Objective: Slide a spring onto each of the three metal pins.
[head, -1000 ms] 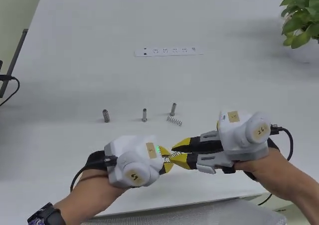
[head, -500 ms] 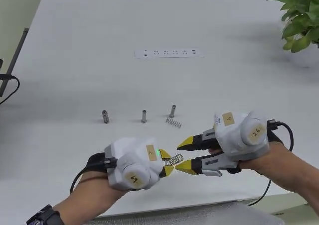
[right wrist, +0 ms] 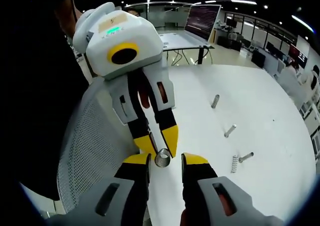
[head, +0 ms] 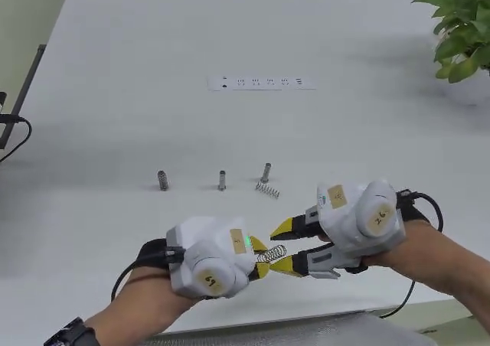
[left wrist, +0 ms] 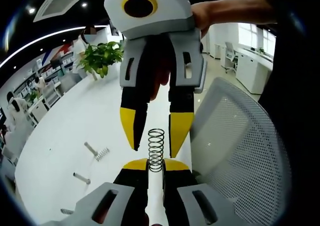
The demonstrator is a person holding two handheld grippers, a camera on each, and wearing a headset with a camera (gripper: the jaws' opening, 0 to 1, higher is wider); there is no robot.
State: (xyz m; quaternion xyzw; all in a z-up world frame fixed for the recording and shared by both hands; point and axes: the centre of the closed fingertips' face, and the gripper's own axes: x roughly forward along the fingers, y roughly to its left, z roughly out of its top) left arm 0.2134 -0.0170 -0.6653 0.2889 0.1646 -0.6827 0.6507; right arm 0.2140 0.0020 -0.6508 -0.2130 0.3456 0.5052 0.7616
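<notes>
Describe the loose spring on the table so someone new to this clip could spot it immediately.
On the white table, below the power strip, stands a row of three metal pins. The loose spring lies at the foot of the right-end pin in the head view. Unlike the spring pinched in the left gripper, it lies flat on the tabletop, unheld.

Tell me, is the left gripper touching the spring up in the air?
Touching. In the left gripper view, the left gripper pinches the bottom end of the spring between its yellow jaw tips.
</notes>
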